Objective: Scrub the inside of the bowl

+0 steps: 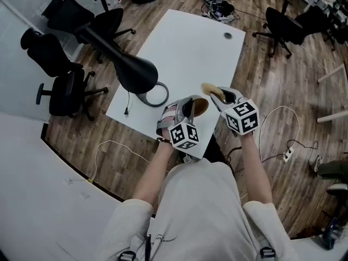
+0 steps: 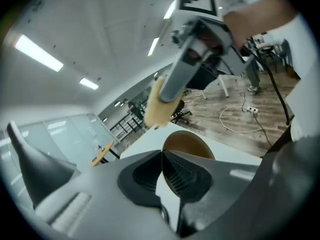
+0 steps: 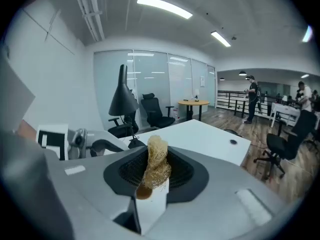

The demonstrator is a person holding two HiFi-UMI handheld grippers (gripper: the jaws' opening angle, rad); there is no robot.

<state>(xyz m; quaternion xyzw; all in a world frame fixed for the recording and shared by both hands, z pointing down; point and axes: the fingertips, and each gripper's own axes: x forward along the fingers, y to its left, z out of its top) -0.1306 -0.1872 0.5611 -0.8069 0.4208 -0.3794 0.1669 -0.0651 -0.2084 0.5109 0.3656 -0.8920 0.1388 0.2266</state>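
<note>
A bowl with a brown inside is held tilted above the near edge of the white table. My left gripper is shut on its rim; in the left gripper view the jaws pinch the rim, with the bowl's brown inside just beyond them. My right gripper is shut on a pale yellow fibrous scrubber, held just above and to the right of the bowl, apart from it. The scrubber stands up between the right gripper's jaws and also hangs over the bowl as a scrubber.
A black desk lamp lies across the table's left side, its ring base close to the bowl. A cable grommet sits at the far end. Office chairs stand left, another chair right; cables trail on the wooden floor.
</note>
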